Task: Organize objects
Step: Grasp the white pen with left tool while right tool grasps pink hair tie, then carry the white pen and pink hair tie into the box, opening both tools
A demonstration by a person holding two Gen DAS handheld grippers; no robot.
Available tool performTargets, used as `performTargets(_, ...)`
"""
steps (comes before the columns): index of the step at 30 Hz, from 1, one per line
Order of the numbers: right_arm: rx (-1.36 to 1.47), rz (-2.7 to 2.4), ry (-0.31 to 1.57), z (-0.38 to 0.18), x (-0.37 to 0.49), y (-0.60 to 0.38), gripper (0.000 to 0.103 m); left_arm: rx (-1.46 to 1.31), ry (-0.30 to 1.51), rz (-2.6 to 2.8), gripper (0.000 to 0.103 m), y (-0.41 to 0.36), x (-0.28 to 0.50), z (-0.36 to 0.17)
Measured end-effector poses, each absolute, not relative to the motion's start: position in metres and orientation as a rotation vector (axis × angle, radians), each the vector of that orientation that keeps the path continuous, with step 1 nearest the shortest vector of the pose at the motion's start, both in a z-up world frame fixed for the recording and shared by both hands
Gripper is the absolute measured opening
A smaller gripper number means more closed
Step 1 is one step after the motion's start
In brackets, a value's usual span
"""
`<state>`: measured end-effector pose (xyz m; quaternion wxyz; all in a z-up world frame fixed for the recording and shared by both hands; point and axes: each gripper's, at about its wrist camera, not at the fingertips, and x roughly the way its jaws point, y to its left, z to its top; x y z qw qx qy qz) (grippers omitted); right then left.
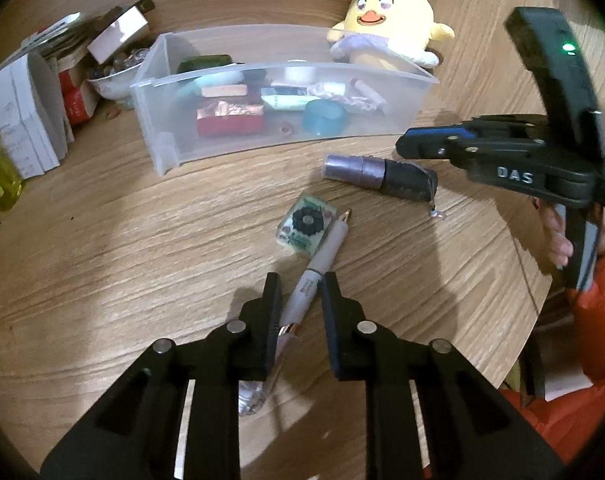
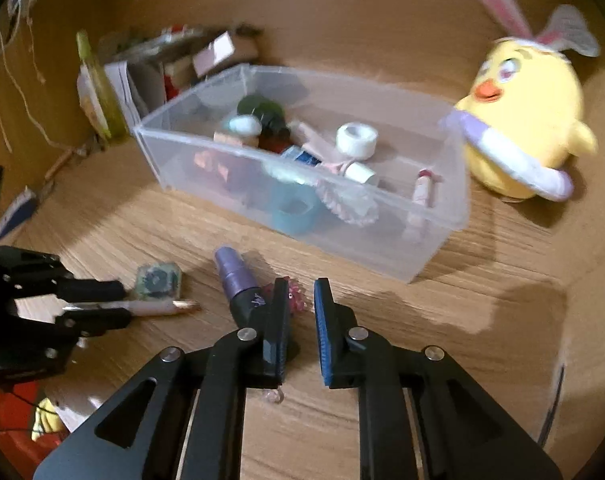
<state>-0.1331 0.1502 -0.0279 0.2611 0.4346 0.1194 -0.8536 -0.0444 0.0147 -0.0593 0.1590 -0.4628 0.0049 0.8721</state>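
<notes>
Warm, dim indoor light, yellowish cast on the wood table (image 1: 102, 240). Dark shadow patches fall on the table ahead of both grippers, with brighter lit bands between them. Left wrist view is fairly sharp in the middle; green LED glare spot at upper right. Right wrist view has motion blur all over: plush chick (image 2: 522, 120) and clear bin (image 2: 302, 184) smeared, contents soft. Strong fisheye bending in both, black vignette at corners, edges curved and soft. Small glints on the gripper rivets.
</notes>
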Motion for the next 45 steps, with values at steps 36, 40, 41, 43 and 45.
performTargets(36,0.953,-2.417,0.22,0.012,-0.113,0.154,0.025,-1.122,-0.08,2.599,0.01,0.005,-0.051,-0.011)
performTargets(40,0.902,-2.426,0.189,0.026,-0.114,0.154,0.025,-1.07,-0.103,2.629,0.01,0.002,-0.054,0.002)
performTargets(41,0.886,-2.428,0.18,0.03,-0.114,0.154,0.025,-1.057,-0.107,2.636,0.01,0.002,-0.055,0.006)
performTargets(43,0.854,-2.428,0.165,0.039,-0.114,0.153,0.025,-1.038,-0.116,2.651,0.01,0.001,-0.058,0.011)
performTargets(45,0.83,-2.429,0.16,0.045,-0.114,0.151,0.025,-1.021,-0.134,2.658,0.01,0.0,-0.062,0.016)
